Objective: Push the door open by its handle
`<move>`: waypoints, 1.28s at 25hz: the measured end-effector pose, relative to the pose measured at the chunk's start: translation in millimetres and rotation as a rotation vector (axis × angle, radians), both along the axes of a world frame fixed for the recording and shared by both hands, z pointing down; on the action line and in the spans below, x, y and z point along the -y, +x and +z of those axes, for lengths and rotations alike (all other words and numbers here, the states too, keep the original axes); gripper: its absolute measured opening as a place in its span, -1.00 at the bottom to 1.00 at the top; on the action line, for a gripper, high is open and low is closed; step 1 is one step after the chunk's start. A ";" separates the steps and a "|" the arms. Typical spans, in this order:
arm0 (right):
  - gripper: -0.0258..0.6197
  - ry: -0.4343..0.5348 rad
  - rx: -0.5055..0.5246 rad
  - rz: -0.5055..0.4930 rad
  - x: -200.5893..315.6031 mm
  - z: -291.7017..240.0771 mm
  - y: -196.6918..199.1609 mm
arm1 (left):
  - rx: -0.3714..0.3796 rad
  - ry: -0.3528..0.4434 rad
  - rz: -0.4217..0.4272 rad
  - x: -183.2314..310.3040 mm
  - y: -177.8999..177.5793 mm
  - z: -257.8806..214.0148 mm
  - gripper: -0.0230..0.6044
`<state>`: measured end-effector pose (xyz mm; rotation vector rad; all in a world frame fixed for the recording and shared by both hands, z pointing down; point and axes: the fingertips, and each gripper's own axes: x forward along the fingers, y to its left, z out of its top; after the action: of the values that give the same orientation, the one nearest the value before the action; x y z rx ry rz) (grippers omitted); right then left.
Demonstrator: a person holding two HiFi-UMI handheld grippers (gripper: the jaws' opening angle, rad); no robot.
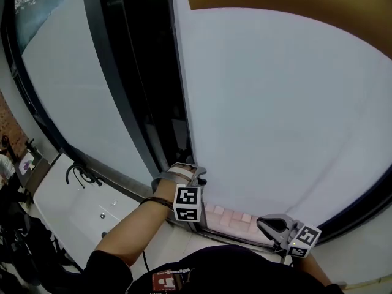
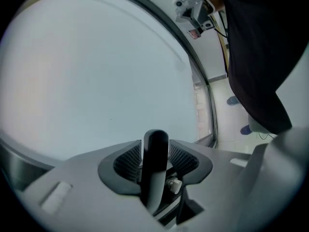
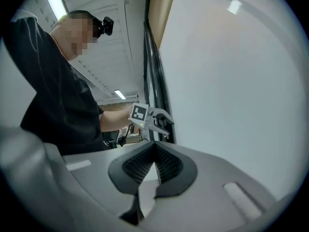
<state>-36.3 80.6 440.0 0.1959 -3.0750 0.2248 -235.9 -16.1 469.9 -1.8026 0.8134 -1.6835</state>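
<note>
- Door handle, one black round-ended bar (image 2: 155,161), stands between the open jaws of the left gripper (image 1: 188,175), pads clear of it. Its long axis runs upright in the left gripper view, rounded end uppermost.
- One frosted white glass door (image 1: 275,115) lies behind it.
- Two grippers: the right gripper (image 3: 154,150) is closed and empty, near the pane.
- Each bears a cube of black-and-white square markers (image 1: 187,204).

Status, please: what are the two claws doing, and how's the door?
Left gripper open, handle between fingers, unclamped. Right gripper shut, empty. Door: nothing seen blocking it.
</note>
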 end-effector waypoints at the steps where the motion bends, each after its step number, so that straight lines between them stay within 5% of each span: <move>1: -0.92 -0.003 0.004 -0.016 9.2 1.8 3.1 | 0.016 -0.003 -0.015 4.8 -0.7 4.1 -0.40; 5: -0.92 -0.022 0.012 -0.099 27.5 1.9 2.5 | 0.079 0.052 -0.039 19.8 -5.7 7.7 -0.45; 8: -0.92 -0.037 0.009 -0.141 31.3 6.3 -1.2 | 0.260 0.099 -0.012 20.3 -12.9 22.1 -0.47; 10: -0.92 -0.049 0.011 -0.159 34.0 8.0 -4.3 | 0.309 0.114 -0.009 20.9 -13.7 24.4 -0.50; 24: -0.92 -0.107 0.037 -0.225 44.4 24.0 -33.6 | 0.314 0.187 0.012 21.6 -10.7 21.7 -0.58; 28: -0.92 -0.110 0.050 -0.242 49.5 22.0 -41.7 | 0.210 0.174 0.005 20.0 2.2 15.5 -0.59; 32: -0.92 -0.116 0.061 -0.250 50.1 22.3 -47.9 | 0.220 0.182 0.007 18.2 1.5 17.1 -0.60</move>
<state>-84.2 30.6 462.3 -0.2030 -3.0920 0.4012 -234.4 -34.3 487.0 -1.4681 0.8335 -1.7073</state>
